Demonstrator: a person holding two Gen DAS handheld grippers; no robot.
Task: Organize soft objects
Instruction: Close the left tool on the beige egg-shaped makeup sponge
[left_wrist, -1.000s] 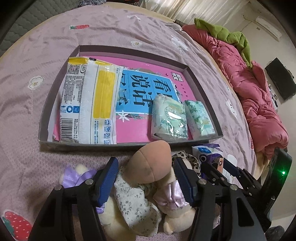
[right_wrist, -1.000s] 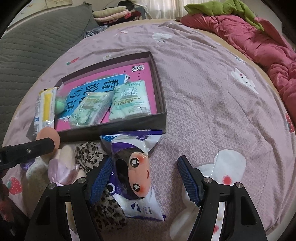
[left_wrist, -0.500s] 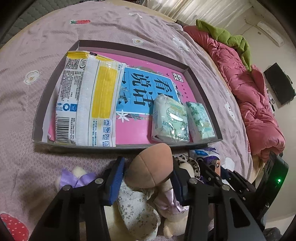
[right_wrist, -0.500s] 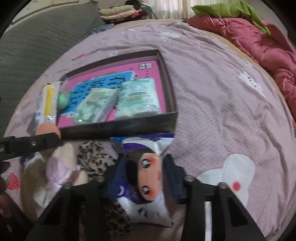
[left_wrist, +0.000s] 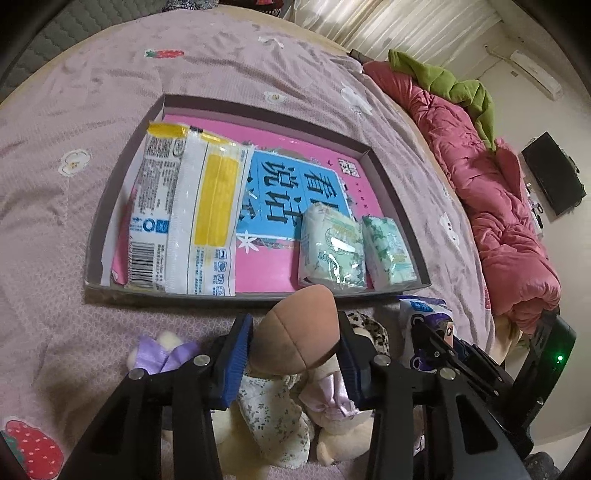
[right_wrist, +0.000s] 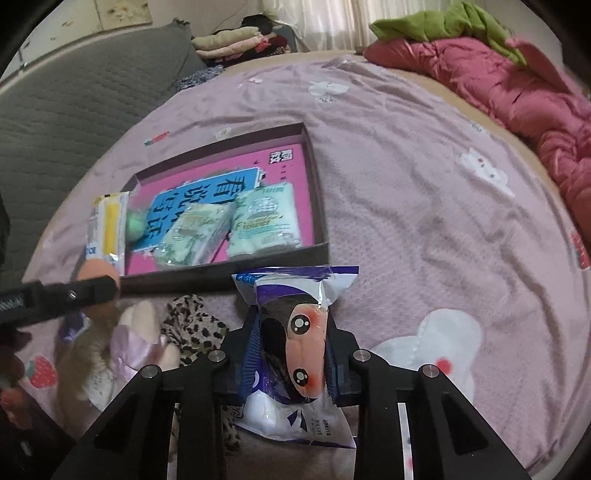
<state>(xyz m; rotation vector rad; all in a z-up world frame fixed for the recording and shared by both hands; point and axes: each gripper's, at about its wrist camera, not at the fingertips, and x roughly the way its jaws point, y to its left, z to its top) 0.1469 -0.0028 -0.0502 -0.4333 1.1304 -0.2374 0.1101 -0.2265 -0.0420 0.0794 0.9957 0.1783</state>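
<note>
The left tongs (left_wrist: 295, 354) are closed on the brown rounded head of a plush doll (left_wrist: 297, 341), both blue pads (left_wrist: 236, 360) pressing its sides; the doll's floral dress and cream limbs lie beneath the tongs on the lilac bed cover (left_wrist: 55, 229). The right tongs (right_wrist: 291, 350) have just been closing and now squeeze a purple-and-white wipes packet (right_wrist: 295, 332) printed with a cartoon face, its plastic bulging between the pads. A leopard-print cloth (right_wrist: 194, 325) lies just left of the right tongs, between the two grips. Directly ahead of both tongs sits a shallow box (left_wrist: 402, 218) with a pink floor, holding a yellow-and-white pack (left_wrist: 192, 218) at its left and two green tissue packs (left_wrist: 332, 251) at its right.
</note>
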